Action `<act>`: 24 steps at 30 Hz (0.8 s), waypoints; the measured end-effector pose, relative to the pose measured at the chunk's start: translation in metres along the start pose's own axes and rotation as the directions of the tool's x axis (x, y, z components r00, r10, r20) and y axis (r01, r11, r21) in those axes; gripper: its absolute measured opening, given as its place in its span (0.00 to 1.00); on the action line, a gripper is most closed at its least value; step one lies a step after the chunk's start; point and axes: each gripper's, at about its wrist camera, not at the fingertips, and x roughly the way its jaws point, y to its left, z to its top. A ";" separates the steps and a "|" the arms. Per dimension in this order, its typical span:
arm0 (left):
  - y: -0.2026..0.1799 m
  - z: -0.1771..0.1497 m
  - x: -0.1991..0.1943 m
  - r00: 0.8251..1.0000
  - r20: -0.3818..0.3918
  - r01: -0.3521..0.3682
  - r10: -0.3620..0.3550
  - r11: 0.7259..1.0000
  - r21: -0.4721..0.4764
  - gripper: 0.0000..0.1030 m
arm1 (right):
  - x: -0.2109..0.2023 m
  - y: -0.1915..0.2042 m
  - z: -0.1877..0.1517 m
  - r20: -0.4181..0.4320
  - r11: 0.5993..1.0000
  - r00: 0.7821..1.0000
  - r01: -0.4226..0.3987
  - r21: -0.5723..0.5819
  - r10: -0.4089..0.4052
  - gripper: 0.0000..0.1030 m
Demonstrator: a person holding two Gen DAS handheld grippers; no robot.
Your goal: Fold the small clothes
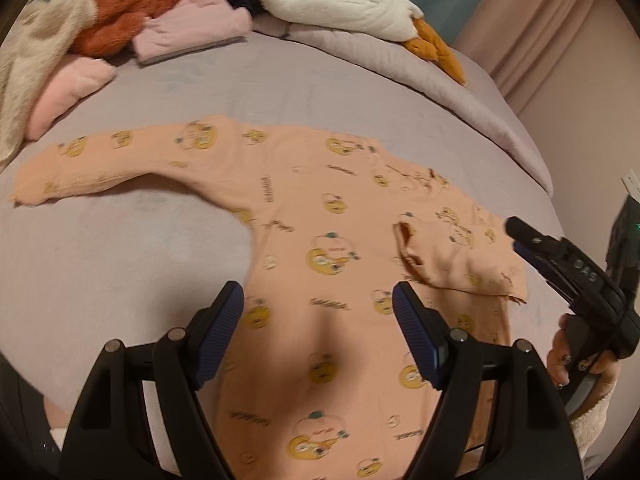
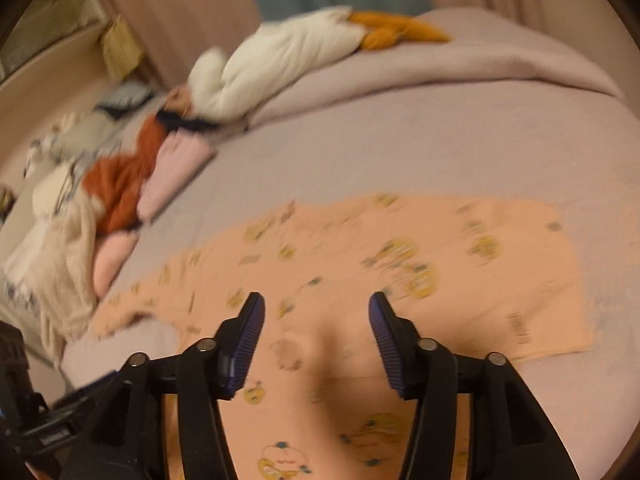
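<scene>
The peach printed baby top (image 1: 320, 216) lies flat on the bed (image 1: 120, 248), one sleeve folded in, the other sleeve (image 1: 100, 164) stretching far left. The left gripper (image 1: 318, 308), wide and empty, hovers nearer that sleeve; the right gripper (image 2: 316, 340) is parted, empty.

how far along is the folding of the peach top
Done: one sleeve is folded in over the peach top spread on the bed. In hand: nothing; left gripper and right gripper are open above it. Left: the other sleeve lies stretched out, body unfolded.
</scene>
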 end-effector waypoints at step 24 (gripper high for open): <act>-0.075 0.029 0.149 0.957 -0.228 0.181 -0.180 0.983 -0.016 0.07 | -0.039 -0.127 -0.046 0.029 0.919 0.978 0.183 0.350 -0.206 0.56</act>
